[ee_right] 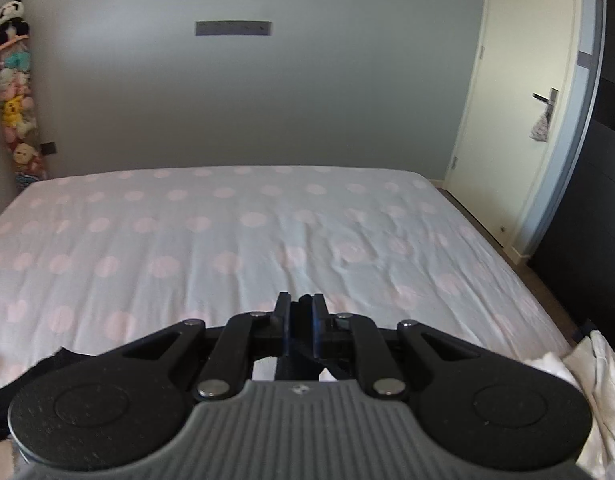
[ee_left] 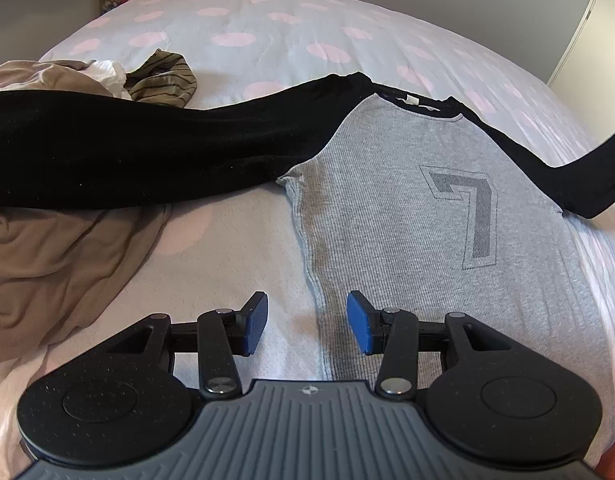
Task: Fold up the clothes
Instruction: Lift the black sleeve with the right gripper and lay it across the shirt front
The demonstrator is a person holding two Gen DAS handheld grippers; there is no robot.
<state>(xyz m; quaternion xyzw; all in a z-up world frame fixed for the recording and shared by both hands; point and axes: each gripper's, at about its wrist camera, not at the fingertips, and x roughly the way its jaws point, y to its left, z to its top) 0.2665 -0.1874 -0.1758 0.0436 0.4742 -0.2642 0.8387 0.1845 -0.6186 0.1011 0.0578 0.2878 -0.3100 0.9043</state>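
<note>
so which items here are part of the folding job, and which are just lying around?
In the job:
- grey long-sleeved shirt with black sleeves
- left tongs, open over its side hem
- right tongs, shut on dark fabric

Lying about:
- tan crumpled garment
- striped olive cloth
- plush toys

The left wrist camera looks steeply down, close over the bed [ee_left: 267, 32] and a grey shirt [ee_left: 387, 200]. The right wrist camera sits higher and looks across toward the wall [ee_right: 267, 100] and door [ee_right: 519, 100]. Both views share the dotted sheet.
</note>
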